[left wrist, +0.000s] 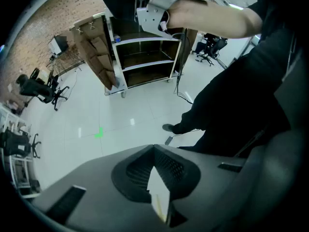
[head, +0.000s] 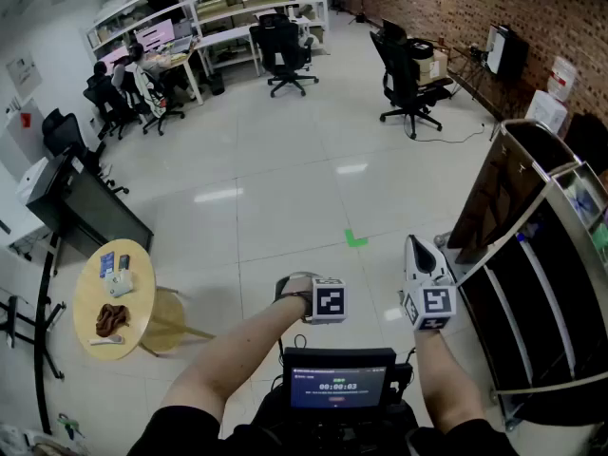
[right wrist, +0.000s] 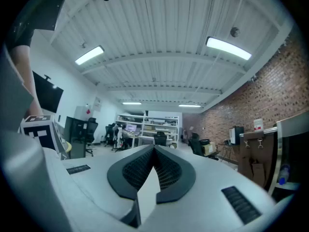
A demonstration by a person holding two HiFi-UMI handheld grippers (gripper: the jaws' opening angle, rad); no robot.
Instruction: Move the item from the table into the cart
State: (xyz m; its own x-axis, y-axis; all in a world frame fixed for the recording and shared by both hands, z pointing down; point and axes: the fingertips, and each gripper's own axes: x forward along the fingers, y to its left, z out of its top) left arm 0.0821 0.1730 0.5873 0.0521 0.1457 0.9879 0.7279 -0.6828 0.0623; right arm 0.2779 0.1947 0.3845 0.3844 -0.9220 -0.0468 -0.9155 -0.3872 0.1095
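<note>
A small round wooden table (head: 142, 297) stands at the left of the head view. On it lie a blue box (head: 106, 262), a white item (head: 121, 284), a brown crumpled item (head: 111, 319) and a flat white item (head: 104, 341). The black shelved cart (head: 537, 302) with a white frame stands at the right, and it also shows in the left gripper view (left wrist: 145, 57). My left gripper (head: 293, 283) points down at the floor, far from the table, shut and empty (left wrist: 153, 148). My right gripper (head: 415, 243) points level beside the cart, shut and empty (right wrist: 154, 148).
A green tape mark (head: 355, 239) is on the tiled floor ahead. A black cabinet (head: 90, 207) stands behind the table. Office chairs (head: 408, 79), desks and shelving with seated people fill the back. A brick wall runs along the right. A small screen (head: 337, 385) hangs at my chest.
</note>
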